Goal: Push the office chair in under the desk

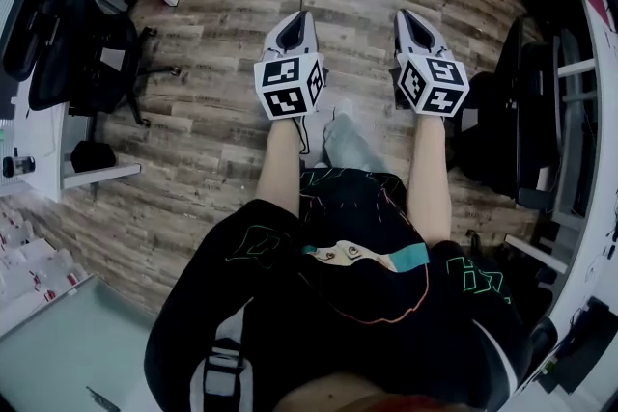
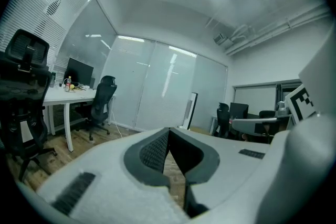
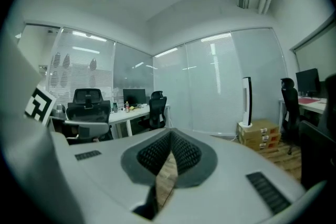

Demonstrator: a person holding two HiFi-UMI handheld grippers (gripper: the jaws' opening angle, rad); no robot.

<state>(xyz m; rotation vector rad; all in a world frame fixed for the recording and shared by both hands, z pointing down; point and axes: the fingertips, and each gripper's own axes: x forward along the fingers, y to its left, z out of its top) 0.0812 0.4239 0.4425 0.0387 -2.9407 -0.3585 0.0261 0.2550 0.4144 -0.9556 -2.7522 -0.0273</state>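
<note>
You're at the approach step: nothing has touched the office chair (image 1: 82,53) yet. It stands off to your left, backrest toward you, seat just beside the white desk surface (image 1: 39,125) and not fully tucked under. Your left gripper (image 1: 300,14) and right gripper (image 1: 405,14) are held out over the wooden floor (image 1: 222,111), well apart from the chair, both jaws closed and empty. Next I'd say turn left, step in, and set both jaws against the backrest to push
</note>
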